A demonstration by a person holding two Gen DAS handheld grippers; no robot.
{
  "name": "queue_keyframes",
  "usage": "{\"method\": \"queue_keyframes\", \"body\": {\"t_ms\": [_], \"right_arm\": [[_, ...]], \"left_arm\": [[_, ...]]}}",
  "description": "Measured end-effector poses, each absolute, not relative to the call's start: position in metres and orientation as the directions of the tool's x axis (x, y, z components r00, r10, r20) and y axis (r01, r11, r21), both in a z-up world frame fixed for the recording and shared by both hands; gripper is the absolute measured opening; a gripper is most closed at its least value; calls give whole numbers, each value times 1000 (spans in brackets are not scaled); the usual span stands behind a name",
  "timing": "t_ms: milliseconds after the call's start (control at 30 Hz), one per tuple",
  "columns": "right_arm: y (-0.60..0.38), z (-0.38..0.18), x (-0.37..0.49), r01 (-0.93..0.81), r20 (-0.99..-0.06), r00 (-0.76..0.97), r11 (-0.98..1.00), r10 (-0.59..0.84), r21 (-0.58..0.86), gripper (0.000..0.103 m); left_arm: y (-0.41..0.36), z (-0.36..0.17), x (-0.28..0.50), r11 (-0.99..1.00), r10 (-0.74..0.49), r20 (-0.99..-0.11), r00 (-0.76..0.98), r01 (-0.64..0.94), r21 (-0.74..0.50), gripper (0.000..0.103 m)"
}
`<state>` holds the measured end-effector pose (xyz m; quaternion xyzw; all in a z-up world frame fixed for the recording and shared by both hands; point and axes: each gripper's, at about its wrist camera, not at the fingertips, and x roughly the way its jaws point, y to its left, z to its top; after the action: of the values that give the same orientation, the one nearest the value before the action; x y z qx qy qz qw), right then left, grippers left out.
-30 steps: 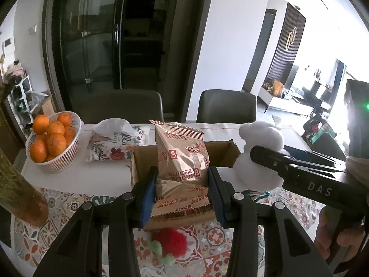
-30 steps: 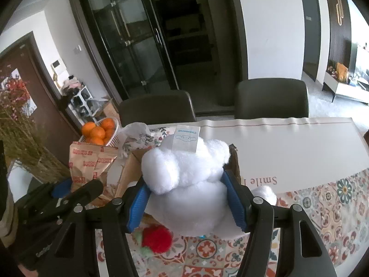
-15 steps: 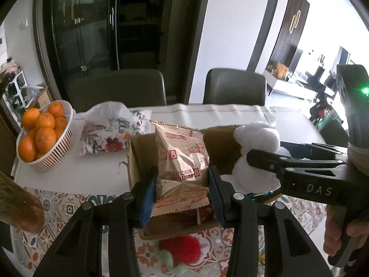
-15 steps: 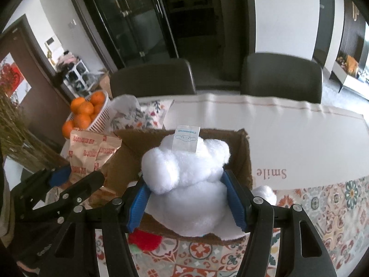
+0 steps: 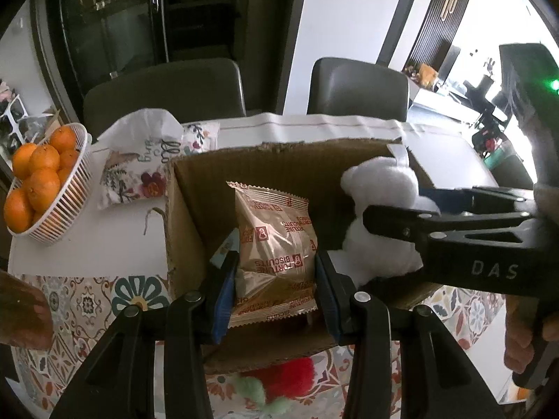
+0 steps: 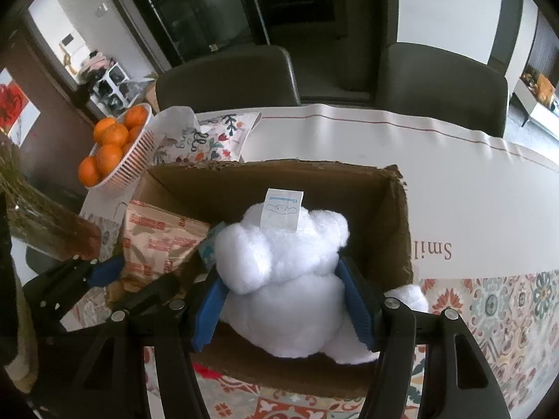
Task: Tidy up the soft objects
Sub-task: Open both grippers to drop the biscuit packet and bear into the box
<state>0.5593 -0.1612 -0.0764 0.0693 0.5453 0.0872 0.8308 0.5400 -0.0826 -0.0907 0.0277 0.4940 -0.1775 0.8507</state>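
Note:
An open cardboard box [image 5: 195, 188] [image 6: 398, 223] stands on the table. My left gripper [image 5: 276, 276] is shut on a tan packet of biscuits [image 5: 276, 241] and holds it inside the box at the left side. My right gripper [image 6: 283, 300] is shut on a white plush toy [image 6: 286, 272] with a paper tag, held inside the box on the right. In the left wrist view the plush toy [image 5: 380, 209] and the right gripper's black arm [image 5: 471, 241] sit to the right of the packet. A red and green plush [image 5: 279, 380] lies on the tablecloth in front of the box.
A white basket of oranges [image 5: 38, 181] [image 6: 115, 146] stands at the back left. A floral fabric pouch [image 5: 146, 160] [image 6: 206, 136] lies beside it. Two dark chairs [image 5: 164, 94] stand behind the table. A dried plant in a vase [image 6: 38, 223] is at the left edge.
Both grippers have come down and forward with their loads, from above the box's rim to inside it. The box now fills much more of both views.

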Motion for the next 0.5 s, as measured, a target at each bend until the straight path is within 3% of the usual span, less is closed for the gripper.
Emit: {"method": "queue_keyframes", "body": {"t_ms": [100, 267, 367, 500], "right_arm": [[-157, -77, 562, -86, -900, 377, 976, 217, 199, 67], [-156, -76, 564, -90, -894, 373, 969, 247, 230, 75], [-154, -73, 565, -96, -878, 373, 954, 300, 285, 76], [-153, -66, 559, -82, -876, 404, 964, 264, 253, 76]], "left_arm": [[-82, -94, 540, 934, -282, -855, 436, 329, -140, 45], [-81, -91, 537, 934, -282, -856, 433, 328, -142, 60], [-81, -86, 534, 932, -287, -851, 440, 333, -142, 60], [-76, -79, 526, 937, -273, -844, 462, 326, -124, 61]]}}
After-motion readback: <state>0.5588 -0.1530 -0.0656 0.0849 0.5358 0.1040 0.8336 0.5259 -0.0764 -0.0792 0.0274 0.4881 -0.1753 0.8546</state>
